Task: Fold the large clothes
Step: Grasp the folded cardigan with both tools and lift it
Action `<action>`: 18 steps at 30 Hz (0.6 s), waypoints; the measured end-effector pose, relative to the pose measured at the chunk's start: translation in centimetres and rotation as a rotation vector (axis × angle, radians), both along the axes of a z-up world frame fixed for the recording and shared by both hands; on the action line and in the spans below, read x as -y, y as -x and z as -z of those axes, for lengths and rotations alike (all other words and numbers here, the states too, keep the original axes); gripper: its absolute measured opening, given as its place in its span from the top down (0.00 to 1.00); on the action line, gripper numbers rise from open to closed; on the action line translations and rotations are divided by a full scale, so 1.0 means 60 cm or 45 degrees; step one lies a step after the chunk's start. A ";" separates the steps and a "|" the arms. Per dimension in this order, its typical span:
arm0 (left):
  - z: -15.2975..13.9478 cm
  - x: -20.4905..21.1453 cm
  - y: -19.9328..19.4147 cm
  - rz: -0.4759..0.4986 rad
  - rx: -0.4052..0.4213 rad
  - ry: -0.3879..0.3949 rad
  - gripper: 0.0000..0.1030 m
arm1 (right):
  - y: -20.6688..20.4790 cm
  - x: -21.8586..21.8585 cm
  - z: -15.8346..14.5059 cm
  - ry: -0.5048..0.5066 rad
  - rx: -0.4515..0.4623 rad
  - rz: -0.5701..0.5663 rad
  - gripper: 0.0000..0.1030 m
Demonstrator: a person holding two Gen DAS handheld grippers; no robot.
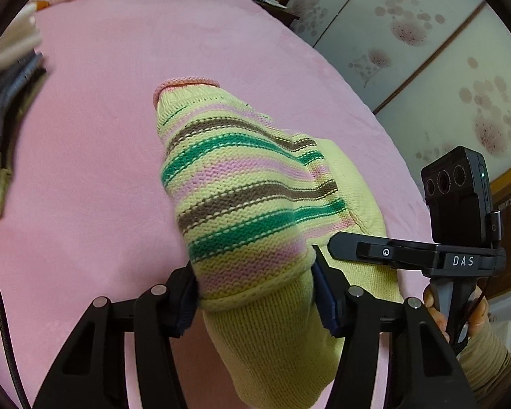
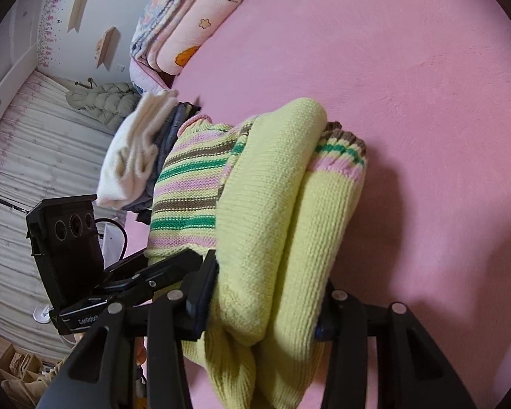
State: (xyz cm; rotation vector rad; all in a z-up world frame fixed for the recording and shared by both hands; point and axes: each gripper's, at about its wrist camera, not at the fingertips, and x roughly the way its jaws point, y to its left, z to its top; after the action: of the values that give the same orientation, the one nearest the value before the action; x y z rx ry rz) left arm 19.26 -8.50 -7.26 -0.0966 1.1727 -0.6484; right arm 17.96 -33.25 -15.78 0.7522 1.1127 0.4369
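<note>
The folded sweater [image 1: 248, 197] sits pinched between both the left tool [image 1: 255, 300] and, seemingly, the right tool [image 2: 265, 310] above the bed [image 1: 102, 136].

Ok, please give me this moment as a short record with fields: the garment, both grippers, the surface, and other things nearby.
garment: striped knit sweater, folded into a bundle
left gripper: shut on the sweater's yellow-green end
right gripper: shut on the bundled sweater
surface: pink bed cover
nearby: stack of folded clothes behind the sweater; folded quilts at the far end of the bed
</note>
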 end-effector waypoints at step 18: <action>-0.332 -0.250 0.068 -0.052 0.213 -0.158 0.44 | 0.026 -0.248 -0.280 0.074 0.166 -0.106 0.58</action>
State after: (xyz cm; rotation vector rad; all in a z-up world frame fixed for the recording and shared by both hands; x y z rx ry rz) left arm 15.19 6.51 12.68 0.0385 1.0443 -0.5359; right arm 16.38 -18.34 1.01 0.6191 1.0329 0.5147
